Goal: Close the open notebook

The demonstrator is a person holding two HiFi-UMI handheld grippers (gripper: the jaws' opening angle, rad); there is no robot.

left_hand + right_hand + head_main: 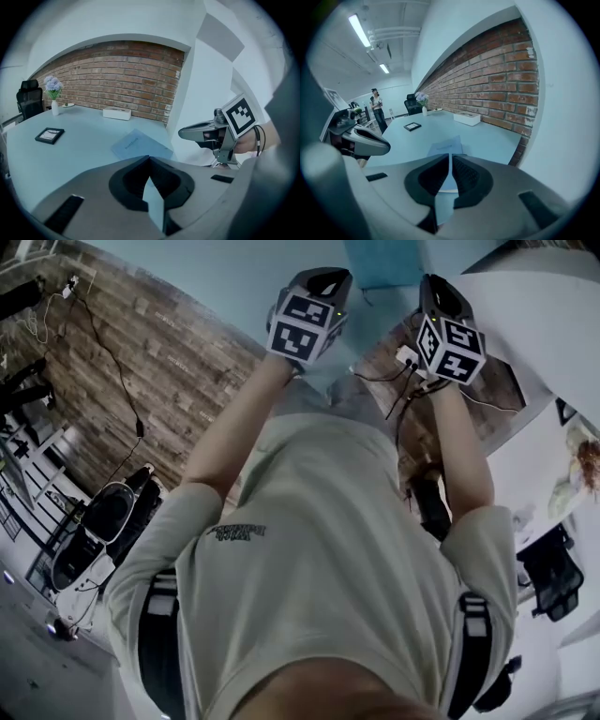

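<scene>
With the notebook [135, 144] judged already closed flat, left gripper [149, 158] (jaws tip-to-tip) and right gripper [450, 157] (jaws a slit apart) are held empty, well clear of it.

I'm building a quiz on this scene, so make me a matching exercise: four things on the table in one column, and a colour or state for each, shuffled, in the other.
Things:
1. notebook
2. flowers
3. box
4. frame

Colour or state:
A. white, long and low
B. blue, closed
C. standing in a vase
D. black, lying flat

Pairs: 1-B, 2-C, 3-A, 4-D
</scene>
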